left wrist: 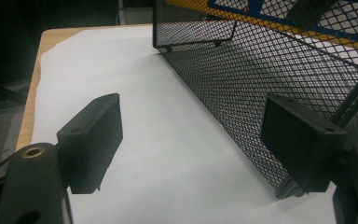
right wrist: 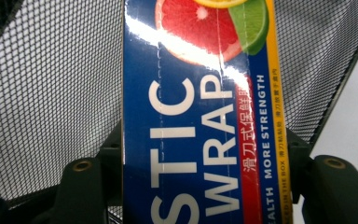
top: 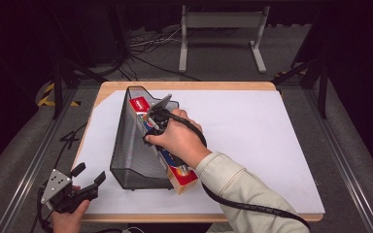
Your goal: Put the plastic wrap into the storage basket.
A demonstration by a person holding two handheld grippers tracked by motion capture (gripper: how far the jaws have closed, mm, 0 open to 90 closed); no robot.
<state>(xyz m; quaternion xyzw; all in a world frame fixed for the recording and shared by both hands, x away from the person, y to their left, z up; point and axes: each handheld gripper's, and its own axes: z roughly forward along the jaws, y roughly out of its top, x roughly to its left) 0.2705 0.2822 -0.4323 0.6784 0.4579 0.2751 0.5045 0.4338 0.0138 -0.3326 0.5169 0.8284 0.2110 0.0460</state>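
A long blue box of plastic wrap with citrus pictures lies slanted in a black mesh basket, its red end deep inside and its near end sticking out of the basket's open front. My right gripper comes down on the box's middle. In the right gripper view its jaws press the box's two long sides, so my right gripper is shut on it. My left gripper rests at the table's near left corner, open and holding nothing, beside the basket's mesh wall.
The basket stands on a white sheet that covers a wooden table. Beyond the table, cables and a grey metal stand sit on the dark floor. A cable trails from my right gripper along the sleeve.
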